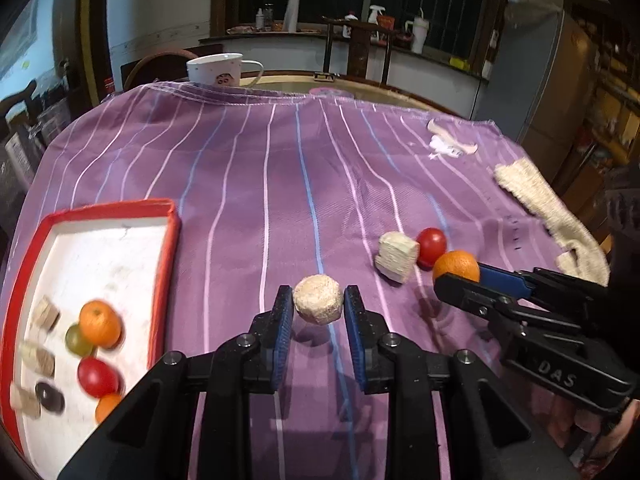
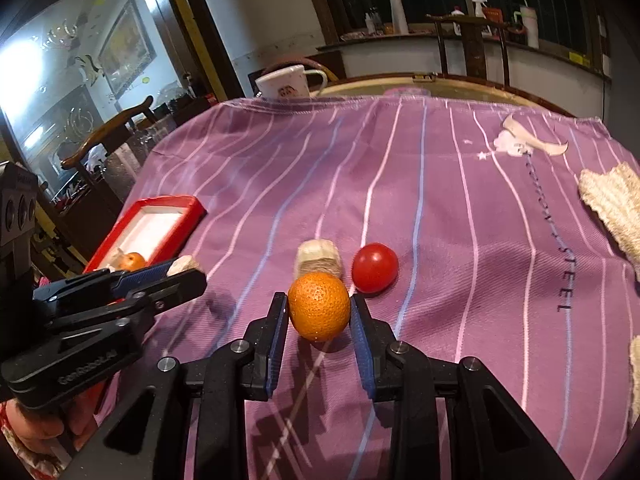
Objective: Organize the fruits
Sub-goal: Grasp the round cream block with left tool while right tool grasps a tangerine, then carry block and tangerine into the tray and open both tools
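Observation:
In the left wrist view my left gripper (image 1: 318,293) is shut on a round beige chunk (image 1: 318,300), held a little above the purple striped cloth (image 1: 248,184). At the left lies a red-rimmed white tray (image 1: 170,256) with oranges (image 1: 100,323), a tomato (image 1: 98,376), grapes and beige chunks in it. The right wrist view shows my right gripper (image 2: 319,300) shut on an orange (image 2: 319,306), just off the cloth. Behind that orange a red tomato (image 2: 375,267) and a beige block (image 2: 319,258) rest on the cloth. The left gripper (image 2: 185,272) shows at the left, near the tray (image 2: 188,204).
A white mug (image 1: 218,68) stands at the table's far edge. A cream knitted cloth (image 1: 548,208) lies along the right edge of the table. Wooden chairs stand beyond the far side, and a counter with bottles runs along the back wall.

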A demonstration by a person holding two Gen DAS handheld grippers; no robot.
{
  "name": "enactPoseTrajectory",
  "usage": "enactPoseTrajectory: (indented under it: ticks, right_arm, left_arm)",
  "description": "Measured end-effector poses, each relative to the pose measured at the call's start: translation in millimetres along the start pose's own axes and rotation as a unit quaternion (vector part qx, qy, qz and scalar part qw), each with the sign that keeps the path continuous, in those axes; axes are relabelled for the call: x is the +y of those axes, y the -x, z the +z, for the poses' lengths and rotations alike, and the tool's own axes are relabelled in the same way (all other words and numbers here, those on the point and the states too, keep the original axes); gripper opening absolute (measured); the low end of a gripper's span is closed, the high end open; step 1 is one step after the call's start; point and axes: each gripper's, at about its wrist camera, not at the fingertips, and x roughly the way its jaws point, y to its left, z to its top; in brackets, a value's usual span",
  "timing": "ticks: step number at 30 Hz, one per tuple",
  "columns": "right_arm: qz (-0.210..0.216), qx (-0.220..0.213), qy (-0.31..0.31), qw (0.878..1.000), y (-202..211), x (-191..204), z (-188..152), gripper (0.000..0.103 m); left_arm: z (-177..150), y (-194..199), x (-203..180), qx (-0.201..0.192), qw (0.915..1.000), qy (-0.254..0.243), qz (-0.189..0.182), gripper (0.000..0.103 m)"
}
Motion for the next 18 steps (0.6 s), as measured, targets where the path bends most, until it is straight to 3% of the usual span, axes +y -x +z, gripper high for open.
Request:
enactPoseTrajectory:
  ticks: [8, 18]
  right_arm:
    - [0.020, -0.018, 0.026, 0.999, 27, 37, -4, 0.034]
    - [0.074, -0.021, 0.071, 0.994, 36, 105, -12, 0.034]
  left_arm:
    - [-19, 63, 28, -0.039, 0.9975, 0.060, 0.001, 0.025]
    - [-54, 124, 97, -0.086, 0.9861, 0.113, 0.086, 0.025]
